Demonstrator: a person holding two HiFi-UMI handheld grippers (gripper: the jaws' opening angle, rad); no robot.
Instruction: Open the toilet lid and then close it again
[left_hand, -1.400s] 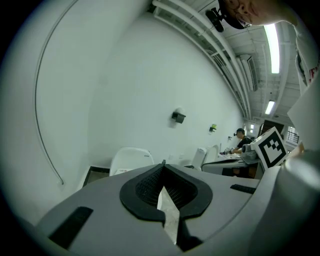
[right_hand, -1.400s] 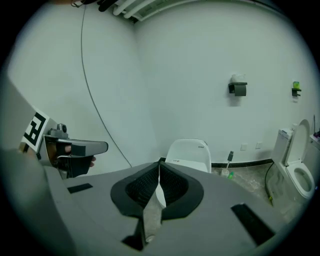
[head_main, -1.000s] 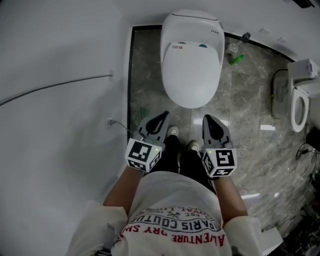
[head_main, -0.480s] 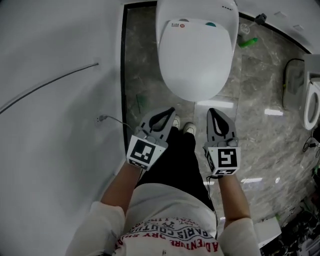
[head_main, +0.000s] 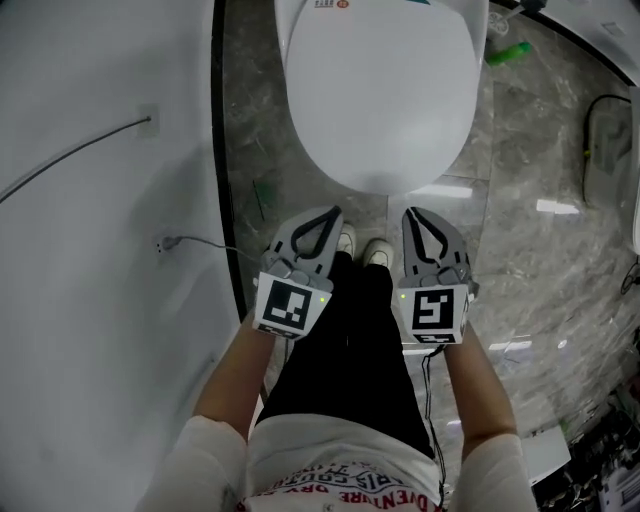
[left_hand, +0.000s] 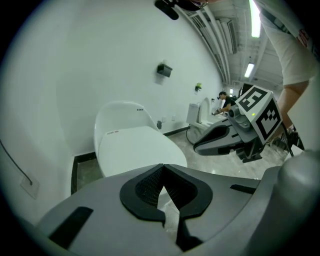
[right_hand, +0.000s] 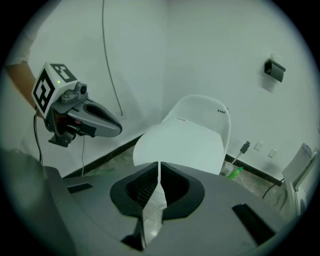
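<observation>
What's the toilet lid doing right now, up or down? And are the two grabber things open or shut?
toilet lid: down, closed over the bowl.
left gripper: shut, nothing between its jaws, not touching the lid.
right gripper: shut, nothing between its jaws, not touching the lid.

The person wears a white long-sleeved shirt with red lettering (head_main: 335, 475), black trousers (head_main: 345, 350) and white shoes (head_main: 362, 250). The grey plastic left gripper (head_main: 332, 213) and right gripper (head_main: 412, 214) each carry a white cube with black square markers (head_main: 288, 307) and a small green light.
</observation>
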